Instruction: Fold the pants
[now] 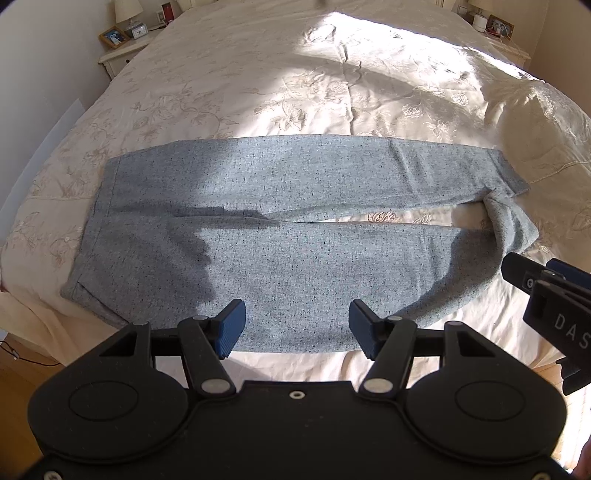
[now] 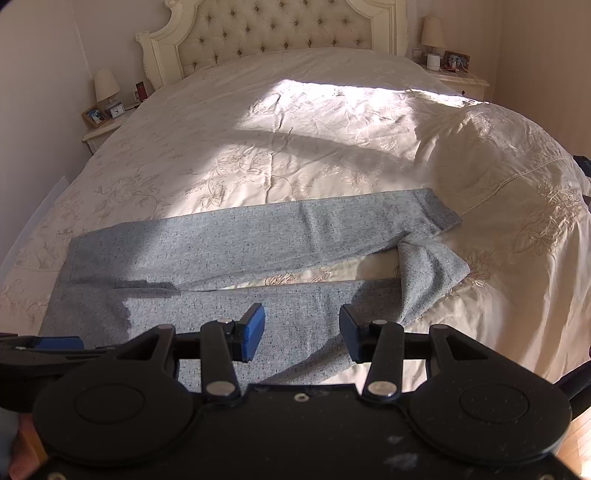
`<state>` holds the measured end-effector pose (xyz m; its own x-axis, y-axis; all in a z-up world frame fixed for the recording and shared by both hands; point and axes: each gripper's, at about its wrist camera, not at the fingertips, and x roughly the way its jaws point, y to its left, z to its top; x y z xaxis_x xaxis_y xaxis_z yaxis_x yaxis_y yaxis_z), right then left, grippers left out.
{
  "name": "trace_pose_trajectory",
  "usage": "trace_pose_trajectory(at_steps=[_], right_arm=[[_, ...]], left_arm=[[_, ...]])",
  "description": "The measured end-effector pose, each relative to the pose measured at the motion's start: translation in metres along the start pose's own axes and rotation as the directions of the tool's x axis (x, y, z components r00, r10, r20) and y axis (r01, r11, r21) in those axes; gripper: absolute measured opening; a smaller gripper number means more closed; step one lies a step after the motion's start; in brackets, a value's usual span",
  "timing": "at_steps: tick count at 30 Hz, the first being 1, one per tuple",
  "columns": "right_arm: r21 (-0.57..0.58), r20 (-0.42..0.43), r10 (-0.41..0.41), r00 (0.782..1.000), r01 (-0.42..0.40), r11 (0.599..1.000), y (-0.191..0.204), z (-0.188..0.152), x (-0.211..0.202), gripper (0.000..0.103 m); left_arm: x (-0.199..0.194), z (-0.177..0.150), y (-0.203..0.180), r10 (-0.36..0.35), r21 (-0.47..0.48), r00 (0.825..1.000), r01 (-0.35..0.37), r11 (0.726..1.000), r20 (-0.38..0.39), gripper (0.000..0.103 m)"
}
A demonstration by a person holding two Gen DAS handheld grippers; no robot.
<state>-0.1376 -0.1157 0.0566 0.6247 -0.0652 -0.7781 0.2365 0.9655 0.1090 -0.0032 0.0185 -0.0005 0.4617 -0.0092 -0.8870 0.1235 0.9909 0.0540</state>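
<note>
Grey speckled pants (image 1: 280, 221) lie spread flat across the near end of the bed, waistband at the left, both legs running right. The near leg's cuff (image 1: 513, 229) is turned up and folded back at the right end. My left gripper (image 1: 297, 325) hovers open over the near leg's front edge, nothing between its blue pads. The right gripper's fingers (image 1: 546, 291) enter that view at the right edge. In the right wrist view the pants (image 2: 229, 243) lie ahead, and my right gripper (image 2: 302, 328) hangs open above the near leg.
The bed carries a cream embroidered bedspread (image 1: 295, 81) with a sunlit patch in the middle. A tufted headboard (image 2: 273, 33) stands at the far end. Nightstands with lamps, a clock and photo frames sit at far left (image 2: 105, 114) and far right (image 2: 454, 70).
</note>
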Motion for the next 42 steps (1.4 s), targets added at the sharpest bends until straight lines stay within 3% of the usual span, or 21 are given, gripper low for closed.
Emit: trace_pose_trajectory(at_steps=[42], right_arm=[[-0.015,-0.012,0.006,1.000,-0.006,1.000,0.0077,-0.0027,0.0006,0.048]], left_arm=[[0.0034,-0.0037,0.0095,0.001,-0.025,1.000,-0.001,1.000,-0.011,0.065]])
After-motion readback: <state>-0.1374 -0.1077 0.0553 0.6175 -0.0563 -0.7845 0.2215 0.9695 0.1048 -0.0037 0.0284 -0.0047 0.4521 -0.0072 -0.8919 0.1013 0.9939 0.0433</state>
